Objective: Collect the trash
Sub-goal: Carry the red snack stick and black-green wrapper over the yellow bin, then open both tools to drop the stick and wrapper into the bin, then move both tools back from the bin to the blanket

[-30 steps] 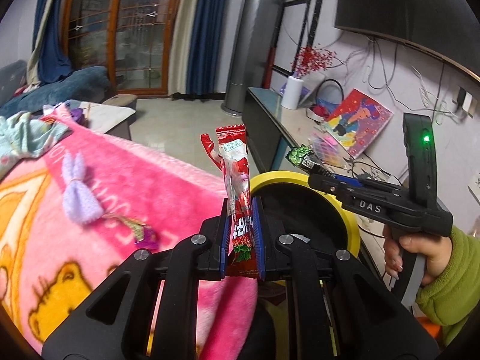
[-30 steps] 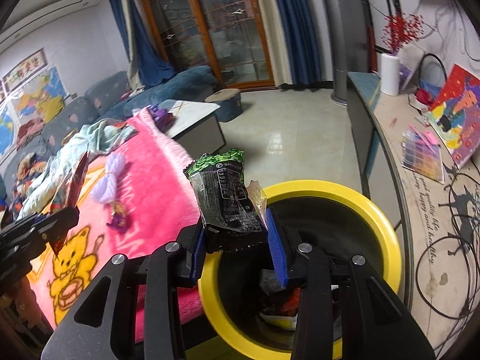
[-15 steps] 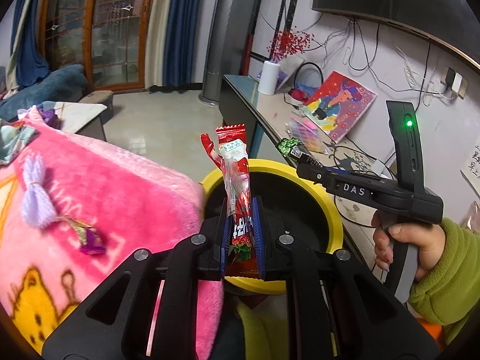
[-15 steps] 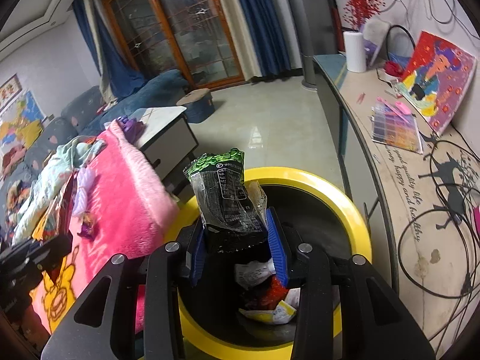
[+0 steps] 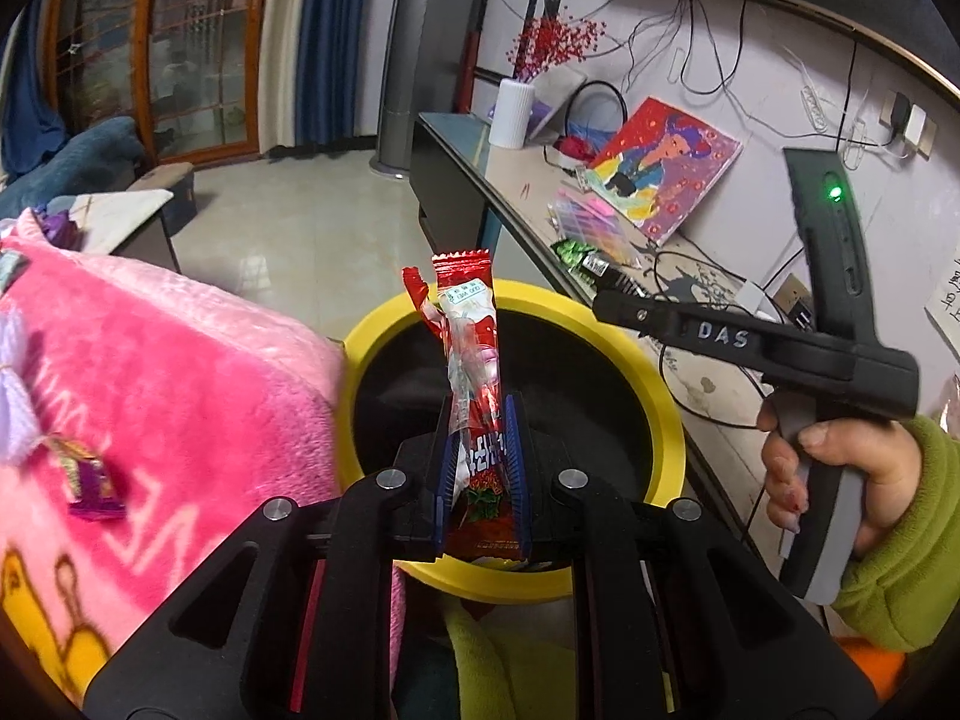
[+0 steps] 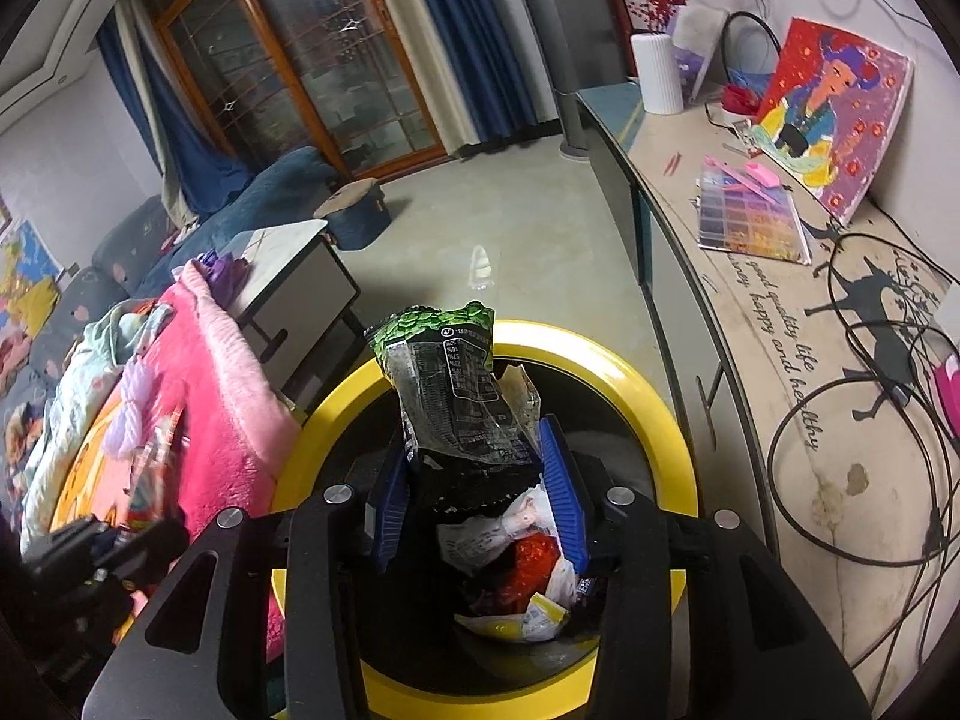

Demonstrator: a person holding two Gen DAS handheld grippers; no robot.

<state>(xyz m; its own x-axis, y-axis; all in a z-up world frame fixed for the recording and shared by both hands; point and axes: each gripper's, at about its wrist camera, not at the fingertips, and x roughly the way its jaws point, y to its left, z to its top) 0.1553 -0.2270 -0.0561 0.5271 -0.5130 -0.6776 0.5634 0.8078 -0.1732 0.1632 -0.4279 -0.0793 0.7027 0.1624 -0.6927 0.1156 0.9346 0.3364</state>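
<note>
While both wrappers are pinched over the yellow-rimmed bin, the risks lie in how each one lets go. Nearest in the right wrist view, the right gripper has its blue-padded jaws pressed against the crumpled base of the green-and-black snack bag, which stands tilted above the bin's mouth, directly over the trash already lying at the bottom. That bag looks light and stiff, so on release it could cling to a pad or flutter sideways; its top leans toward the far rim, and a drop from this height may catch that rim rather than fall inside.

In the left wrist view, the left gripper has its jaws closed on the lower part of the red candy wrapper, which stands upright above the near half of the bin. This wrapper is long and thin, with most of its length above the pads; I judge that it could tip toward the pink blanket just left of the bin and land there instead.

Right of the bin and slightly beyond its middle, the right gripper's body and the hand holding it hang over the rim. With both tools crowding one opening, a knock between them could shake a wrapper loose early.

Left of the bin on the blanket, a small purple wrapper and a lilac yarn tassel lie uncollected, well clear of either gripper
</note>
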